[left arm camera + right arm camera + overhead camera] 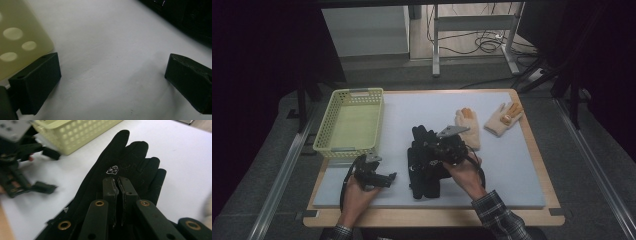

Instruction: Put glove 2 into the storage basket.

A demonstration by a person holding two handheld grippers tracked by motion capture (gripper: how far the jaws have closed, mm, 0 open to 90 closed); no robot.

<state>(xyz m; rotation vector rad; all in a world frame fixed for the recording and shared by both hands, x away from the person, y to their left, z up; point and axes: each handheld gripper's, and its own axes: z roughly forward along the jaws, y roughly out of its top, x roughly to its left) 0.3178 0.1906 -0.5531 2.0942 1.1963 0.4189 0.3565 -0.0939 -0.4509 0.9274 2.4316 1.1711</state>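
Jaws of right gripper (pixel 117 185) pinch black glove (pixel 130 157).

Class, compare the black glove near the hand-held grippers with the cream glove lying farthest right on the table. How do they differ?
The black glove is dark with a small white logo; the cream glove is pale with orange fingertips. The black glove lies under the shut right hand-held gripper; the cream glove lies alone, far from both hand-held grippers. Both rest on the white mat.

Mat btw basket (pixel 349 120) & black glove (pixel 426 165) free.
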